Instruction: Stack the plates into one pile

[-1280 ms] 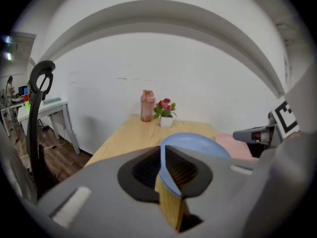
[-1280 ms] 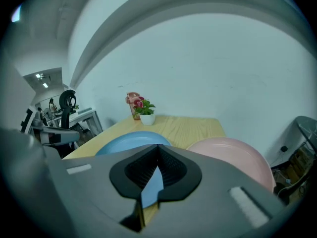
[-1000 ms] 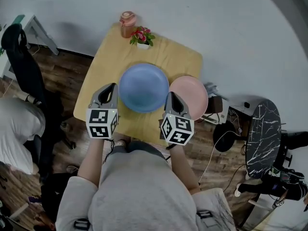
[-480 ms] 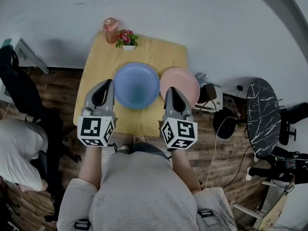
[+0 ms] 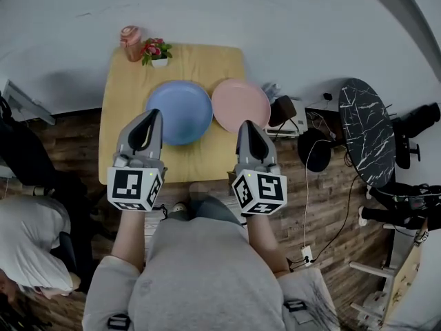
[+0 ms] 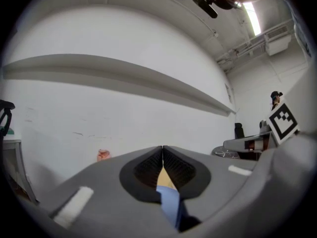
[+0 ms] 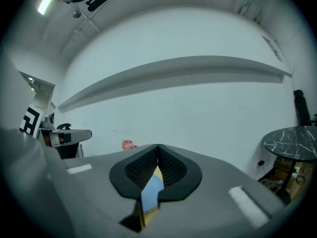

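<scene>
On the wooden desk (image 5: 124,116) at upper centre, the blue plate (image 5: 180,110) and pink plate (image 5: 240,103) lay side by side, not yet stacked, while the left hand-held gripper (image 5: 154,114) and right hand-held gripper (image 5: 246,124) were both closed and empty.

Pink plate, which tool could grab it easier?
Probably right: the right tool points at the round pink plate, while the left tool lines up with the round blue plate.

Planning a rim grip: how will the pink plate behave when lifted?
The pink plate looks rigid, so it should lift as one piece. Its smooth, shallow rim may slip when pinched. It lies flat beside the blue plate, so rolling seems unlikely.
</scene>
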